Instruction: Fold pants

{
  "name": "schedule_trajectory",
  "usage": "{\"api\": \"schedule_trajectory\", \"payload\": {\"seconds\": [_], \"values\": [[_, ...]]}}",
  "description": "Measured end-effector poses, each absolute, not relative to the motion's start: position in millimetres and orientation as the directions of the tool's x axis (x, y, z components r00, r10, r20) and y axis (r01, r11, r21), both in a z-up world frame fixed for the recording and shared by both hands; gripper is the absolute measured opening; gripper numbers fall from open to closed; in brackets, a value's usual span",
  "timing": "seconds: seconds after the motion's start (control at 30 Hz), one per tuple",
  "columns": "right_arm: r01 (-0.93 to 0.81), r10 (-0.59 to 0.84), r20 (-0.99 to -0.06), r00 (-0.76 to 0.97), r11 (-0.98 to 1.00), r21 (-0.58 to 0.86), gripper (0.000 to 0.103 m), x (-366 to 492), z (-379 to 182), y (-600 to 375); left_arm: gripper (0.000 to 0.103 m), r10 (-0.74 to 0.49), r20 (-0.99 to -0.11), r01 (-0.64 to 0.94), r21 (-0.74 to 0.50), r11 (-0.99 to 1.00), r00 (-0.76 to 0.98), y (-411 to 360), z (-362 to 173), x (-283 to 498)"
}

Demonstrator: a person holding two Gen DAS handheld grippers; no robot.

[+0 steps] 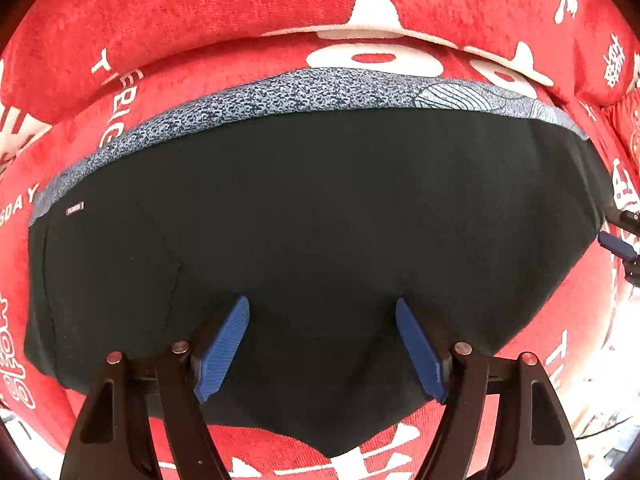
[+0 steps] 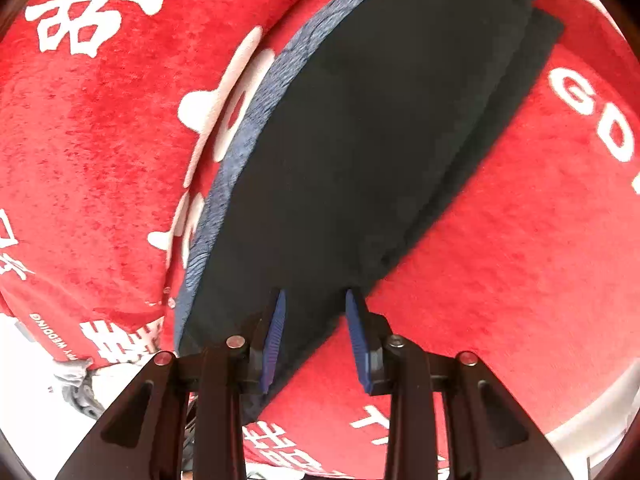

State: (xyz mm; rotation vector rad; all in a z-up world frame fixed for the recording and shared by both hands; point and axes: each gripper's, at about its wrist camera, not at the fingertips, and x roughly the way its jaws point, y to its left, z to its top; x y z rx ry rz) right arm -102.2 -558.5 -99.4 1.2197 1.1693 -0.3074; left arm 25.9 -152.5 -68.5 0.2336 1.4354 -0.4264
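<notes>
Black soft knit pants (image 1: 312, 216) lie folded on the red blanket (image 1: 200, 12), floppy and light; I'd grab the doubled near edge. Left gripper (image 1: 322, 344) spread wide above them, right gripper (image 2: 316, 336) parted, pinching nothing.

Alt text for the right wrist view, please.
Folded black pants with a speckled grey waistband lie on a red blanket printed with white characters. The right gripper hangs over their near corner, blue fingers apart, gripping nothing.
</notes>
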Motion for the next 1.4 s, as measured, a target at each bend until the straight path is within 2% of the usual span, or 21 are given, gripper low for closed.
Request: {"api": "schedule_trajectory", "payload": {"seconds": [0.17, 0.23, 0.27, 0.37, 0.47, 0.5, 0.57, 0.63, 0.67, 0.7, 0.8, 0.93, 0.97, 1.0, 1.1, 1.17, 1.23, 1.27, 1.3, 1.33, 1.4], "values": [[0.739, 0.374, -0.803, 0.464, 0.335, 0.584, 0.036, -110.8, -115.7, -579.3, 0.077, -0.137, -0.988, 0.413, -0.095, 0.906, 0.072, -154.7, -69.2, 24.5], [0.735, 0.388, -0.794, 0.469, 0.328, 0.594, 0.014, -106.2, -119.7, -582.3, 0.077, -0.134, -0.988, 0.415, -0.093, 0.905, 0.073, -154.4, -68.6, 23.8], [0.731, 0.381, -0.805, 0.455, 0.355, 0.582, 0.007, -103.4, -116.4, -582.3, 0.077, -0.135, -0.988, 0.414, -0.094, 0.906, 0.071, -153.5, -68.1, 24.0], [0.720, 0.343, -0.850, 0.400, 0.456, 0.523, 0.006, -105.4, -111.1, -580.2, 0.077, -0.132, -0.988, 0.424, -0.087, 0.902, 0.076, -155.1, -70.9, 24.7], [0.744, 0.362, -0.838, 0.408, 0.400, 0.535, 0.007, -126.7, -123.4, -587.6, 0.077, -0.122, -0.989, 0.426, -0.077, 0.901, 0.079, -156.9, -71.5, 23.5], [0.730, 0.367, -0.812, 0.454, 0.369, 0.575, 0.008, -136.2, -120.2, -593.5, 0.077, -0.120, -0.990, 0.423, -0.077, 0.903, 0.075, -155.8, -70.8, 24.4], [0.747, 0.312, -0.824, 0.473, 0.354, 0.563, 0.012, -150.4, -112.3, -607.7, 0.077, -0.103, -0.993, 0.417, -0.069, 0.906, 0.058, -157.4, -68.6, 26.6], [0.765, 0.260, -0.816, 0.517, 0.288, 0.576, 0.025, -167.9, -107.5, -635.0, 0.077, -0.100, -0.994, 0.401, -0.073, 0.913, 0.045, -161.2, -63.2, 30.7], [0.779, 0.229, -0.821, 0.523, 0.263, 0.569, 0.038, -175.3, -105.7, -647.0, 0.077, -0.111, -0.993, 0.393, -0.084, 0.916, 0.046, -163.6, -59.1, 32.4], [0.795, 0.192, -0.828, 0.526, 0.235, 0.560, 0.046, -181.0, -105.2, -660.4, 0.077, -0.123, -0.991, 0.390, -0.092, 0.916, 0.057, -168.6, -52.9, 33.6], [0.807, 0.122, -0.827, 0.549, 0.179, 0.562, 0.046, -187.9, -107.1, -696.3, 0.077, -0.145, -0.986, 0.419, -0.096, 0.903, 0.087, -194.8, -42.2, 34.7], [0.807, 0.146, -0.828, 0.541, 0.186, 0.560, 0.045, -163.6, -122.7, -722.3, 0.077, -0.146, -0.987, 0.445, -0.101, 0.890, 0.069, -236.0, -55.2, 35.6], [0.811, 0.164, -0.835, 0.526, 0.200, 0.550, 0.021, -155.4, -128.2, -726.5, 0.077, -0.141, -0.988, 0.448, -0.099, 0.888, 0.062, -244.3, -60.8, 34.0], [0.812, 0.183, -0.840, 0.511, 0.219, 0.542, 0.005, -149.4, -131.0, -727.6, 0.077, -0.131, -0.990, 0.450, -0.091, 0.888, 0.057, -248.6, -65.3, 33.7], [0.810, 0.181, -0.865, 0.468, 0.303, 0.502, 0.005, -148.6, -127.3, -726.5, 0.078, -0.110, -0.989, 0.450, -0.055, 0.891, 0.099, -253.9, -69.5, 24.9], [0.804, 0.199, -0.846, 0.494, 0.265, 0.532, 0.005, -160.4, -131.4, -724.7, 0.079, -0.110, -0.989, 0.444, -0.057, 0.894, 0.095, -253.1, -69.4, 25.0], [0.796, 0.194, -0.827, 0.527, 0.228, 0.561, 0.009, -176.6, -130.4, -727.8, 0.079, -0.096, -0.992, 0.439, -0.052, 0.897, 0.078, -254.2, -68.5, 27.2], [0.803, 0.179, -0.828, 0.531, 0.205, 0.559, 0.022, -183.7, -130.8, -730.9, 0.079, -0.087, -0.994, 0.433, -0.051, 0.900, 0.063, -256.2, -66.4, 29.9], [0.803, 0.179, -0.824, 0.538, 0.188, 0.566, 0.044, -188.4, -132.3, -733.6, 0.079, -0.095, -0.994, 0.428, -0.061, 0.902, 0.060, -257.9, -63.7, 32.7], [0.799, 0.188, -0.815, 0.548, 0.172, 0.576, 0.053, -191.5, -134.3, -736.4, 0.079, -0.114, -0.991, 0.421, -0.075, 0.904, 0.070, -260.1, -57.7, 36.2], [0.780, 0.204, -0.790, 0.578, 0.145, 0.609, 0.056, -192.2, -138.2, -744.0, 0.079, -0.134, -0.986, 0.422, -0.081, 0.903, 0.097, -268.8, -47.4, 45.4]]}}
